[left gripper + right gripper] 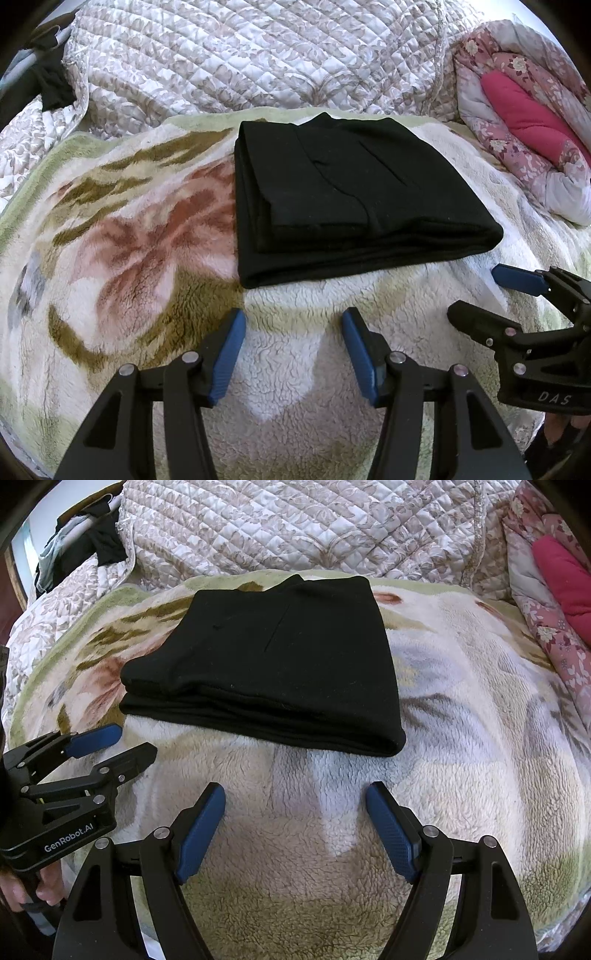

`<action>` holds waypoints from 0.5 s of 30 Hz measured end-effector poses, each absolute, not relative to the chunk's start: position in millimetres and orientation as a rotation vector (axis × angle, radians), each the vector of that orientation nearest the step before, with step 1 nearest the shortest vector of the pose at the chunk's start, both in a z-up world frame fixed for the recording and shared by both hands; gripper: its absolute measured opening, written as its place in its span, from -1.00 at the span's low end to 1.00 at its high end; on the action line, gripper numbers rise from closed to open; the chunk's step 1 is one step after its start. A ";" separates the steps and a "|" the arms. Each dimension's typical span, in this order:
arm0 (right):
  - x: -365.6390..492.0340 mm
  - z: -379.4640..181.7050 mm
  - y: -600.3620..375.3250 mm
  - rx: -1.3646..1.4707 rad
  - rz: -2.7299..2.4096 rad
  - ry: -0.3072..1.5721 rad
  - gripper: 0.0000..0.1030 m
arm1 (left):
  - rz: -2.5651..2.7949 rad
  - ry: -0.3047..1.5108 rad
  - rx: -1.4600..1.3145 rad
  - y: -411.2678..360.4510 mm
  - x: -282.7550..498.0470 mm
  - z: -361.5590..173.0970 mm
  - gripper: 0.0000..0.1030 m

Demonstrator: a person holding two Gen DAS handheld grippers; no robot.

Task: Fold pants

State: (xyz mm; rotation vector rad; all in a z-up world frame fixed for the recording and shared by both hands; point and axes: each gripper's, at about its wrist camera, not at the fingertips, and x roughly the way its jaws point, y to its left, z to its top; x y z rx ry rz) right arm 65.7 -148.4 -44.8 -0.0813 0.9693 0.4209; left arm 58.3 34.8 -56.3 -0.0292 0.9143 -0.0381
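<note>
The black pants (347, 199) lie folded into a thick rectangle on a fleecy floral blanket (122, 236); they also show in the right wrist view (273, 664). My left gripper (293, 332) is open and empty, a short way in front of the pants' near edge. My right gripper (295, 805) is open and empty, also just short of the near edge. Each gripper shows in the other's view, the right one (476, 291) at the right, the left one (129, 742) at the left. Neither touches the pants.
A quilted beige bedspread (258, 55) is heaped behind the blanket. A pink floral comforter (524, 122) lies at the right. Dark clothes (92, 542) hang at the far left. The fleecy blanket (480, 701) spreads around the pants.
</note>
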 end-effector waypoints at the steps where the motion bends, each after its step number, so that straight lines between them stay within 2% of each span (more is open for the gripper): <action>1: 65.8 -44.8 -148.4 -0.082 0.421 0.969 0.53 | -0.039 0.916 -0.030 35.1 58.8 -56.2 0.12; 15: 66.7 -44.7 -148.4 -0.082 0.420 0.970 0.53 | -0.041 0.932 -0.034 35.2 61.4 -55.8 0.13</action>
